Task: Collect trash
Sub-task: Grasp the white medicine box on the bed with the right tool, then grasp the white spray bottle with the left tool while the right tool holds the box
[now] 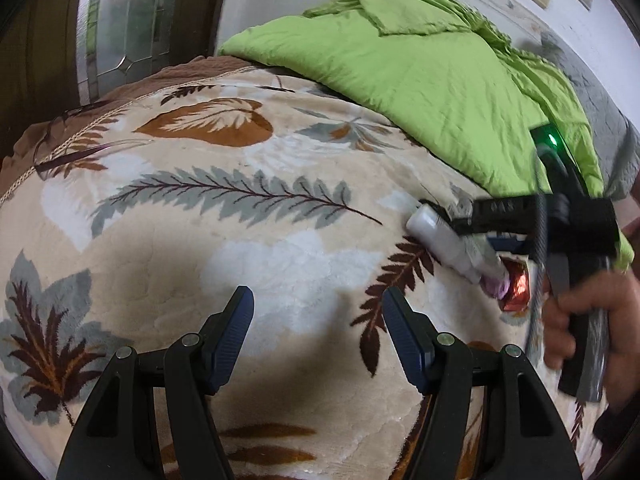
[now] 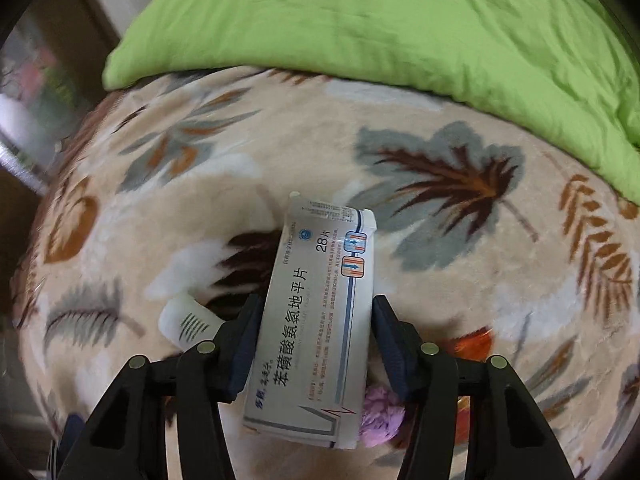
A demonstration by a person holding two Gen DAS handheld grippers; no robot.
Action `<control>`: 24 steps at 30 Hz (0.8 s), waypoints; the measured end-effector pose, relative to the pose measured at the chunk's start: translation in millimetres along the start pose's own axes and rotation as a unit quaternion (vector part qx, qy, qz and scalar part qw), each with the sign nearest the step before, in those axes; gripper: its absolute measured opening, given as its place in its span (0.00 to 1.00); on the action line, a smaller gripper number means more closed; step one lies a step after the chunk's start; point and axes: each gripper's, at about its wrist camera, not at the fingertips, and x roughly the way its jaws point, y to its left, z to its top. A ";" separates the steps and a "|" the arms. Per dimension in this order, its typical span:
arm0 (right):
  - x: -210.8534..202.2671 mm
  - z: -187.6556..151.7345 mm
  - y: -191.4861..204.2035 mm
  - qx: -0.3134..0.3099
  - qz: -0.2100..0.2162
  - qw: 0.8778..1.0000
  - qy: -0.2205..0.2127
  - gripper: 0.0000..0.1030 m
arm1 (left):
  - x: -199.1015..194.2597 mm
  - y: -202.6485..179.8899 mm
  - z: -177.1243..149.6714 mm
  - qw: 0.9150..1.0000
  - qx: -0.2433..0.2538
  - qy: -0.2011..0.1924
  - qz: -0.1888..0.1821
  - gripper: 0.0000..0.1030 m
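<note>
A white medicine box [image 2: 316,312] with Chinese print sits between the fingers of my right gripper [image 2: 316,320], which is shut on it, above the leaf-patterned blanket [image 2: 460,280]. Beneath it lie a white tube [image 2: 188,324], a crumpled purple wad [image 2: 380,416] and a bit of orange-red wrapper [image 2: 476,340]. In the left wrist view the right gripper [image 1: 448,216] reaches in from the right over the white tube [image 1: 440,240], the purple wad [image 1: 498,286] and a shiny red wrapper [image 1: 518,288]. My left gripper [image 1: 318,312] is open and empty above the blanket.
A green quilt [image 1: 420,64] covers the far side of the bed. A glass-panelled door [image 1: 120,28] and dark wooden furniture stand at the left. The blanket's brown hem [image 1: 80,120] marks the bed's left edge.
</note>
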 end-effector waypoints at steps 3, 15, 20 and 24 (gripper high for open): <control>-5.0 -18.5 14.5 -0.017 0.044 0.999 0.010 0.55 | -1.9 5.7 1.6 1.000 -0.013 -0.005 0.002 0.64; -81.4 -104.0 -0.1 0.063 0.159 0.983 -0.072 0.55 | -4.5 10.6 5.2 0.999 -0.023 -0.006 -0.042 0.64; -113.6 -147.4 -22.9 0.101 0.152 0.977 -0.112 0.55 | 8.9 -16.1 2.2 0.995 0.039 0.033 -0.091 0.64; -117.4 -177.2 -31.6 0.118 0.147 0.975 -0.117 0.56 | 21.8 -36.1 -5.3 0.989 0.090 0.066 -0.097 0.63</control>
